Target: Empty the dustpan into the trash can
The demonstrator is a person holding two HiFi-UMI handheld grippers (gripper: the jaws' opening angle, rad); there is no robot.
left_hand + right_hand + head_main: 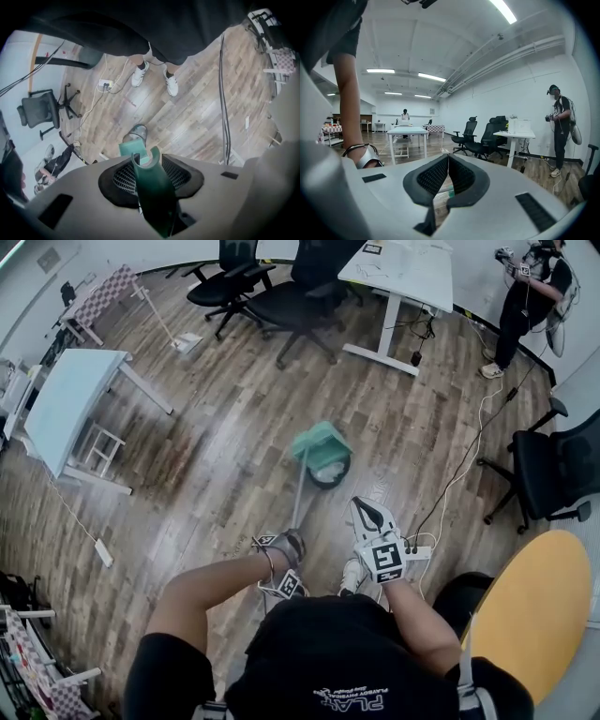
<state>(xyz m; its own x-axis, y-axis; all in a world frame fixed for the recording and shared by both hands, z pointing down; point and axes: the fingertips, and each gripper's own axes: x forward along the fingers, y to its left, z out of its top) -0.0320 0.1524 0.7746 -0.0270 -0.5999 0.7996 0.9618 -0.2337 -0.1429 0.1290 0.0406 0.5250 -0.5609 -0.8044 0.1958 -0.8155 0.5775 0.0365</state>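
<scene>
The green dustpan hangs tilted over the round black trash can on the wooden floor ahead of me. Its long handle runs back to my left gripper, which is shut on the handle's green end. In the left gripper view the pan and the can lie beyond the left gripper. My right gripper floats beside the handle, apart from it. In the right gripper view this gripper points almost level into the room, shut, its tips meeting on nothing.
Black office chairs and a white desk stand far ahead. A pale table is at the left, a black chair and a yellow round table at the right. A person stands at the far right. Cables cross the floor.
</scene>
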